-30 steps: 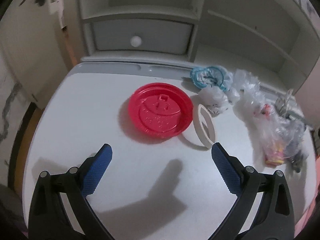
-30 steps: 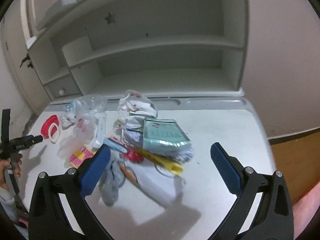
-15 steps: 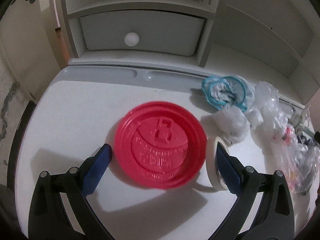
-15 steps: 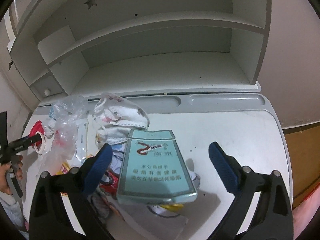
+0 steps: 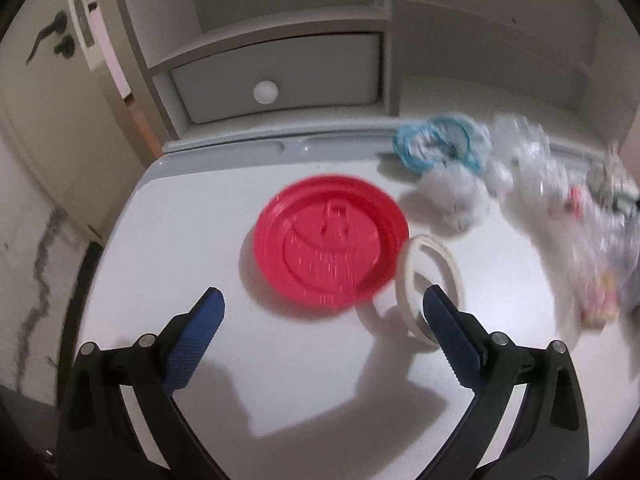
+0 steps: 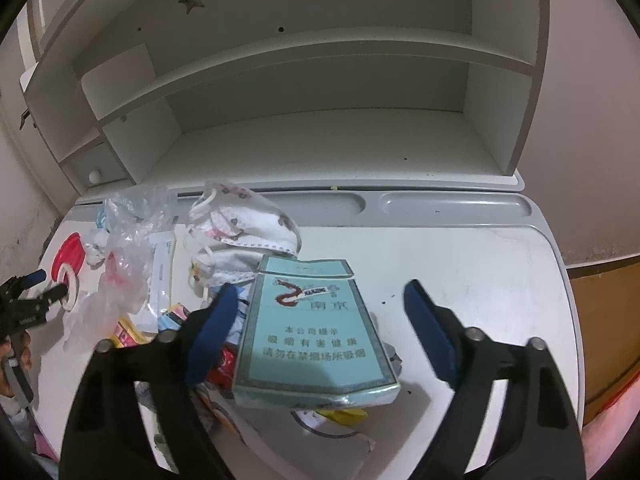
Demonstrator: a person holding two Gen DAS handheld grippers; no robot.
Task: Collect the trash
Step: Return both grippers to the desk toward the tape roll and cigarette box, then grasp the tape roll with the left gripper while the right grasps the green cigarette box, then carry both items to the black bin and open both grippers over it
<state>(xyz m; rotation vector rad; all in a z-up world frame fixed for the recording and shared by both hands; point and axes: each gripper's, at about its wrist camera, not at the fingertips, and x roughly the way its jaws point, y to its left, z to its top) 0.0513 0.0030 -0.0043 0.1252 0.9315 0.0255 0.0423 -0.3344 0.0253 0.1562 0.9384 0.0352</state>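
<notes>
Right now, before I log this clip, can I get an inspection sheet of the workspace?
Surface: white desk, bare on its right side.
Job's things: pale green cigarette pack on top of the trash pile, between the right claw's fingers; red lid and tape roll ahead of the left claw.
Clutter: face masks, clear plastic bag, blue-rimmed item, crumpled tissue, small wrappers.
Grippers: the right claw's jaws have just been closing around the pack, pads not visibly pressing; the left claw is open, holding nothing.
Cables: nothing seen.
Surroundings: white shelf unit, drawer with a round knob, door.
</notes>
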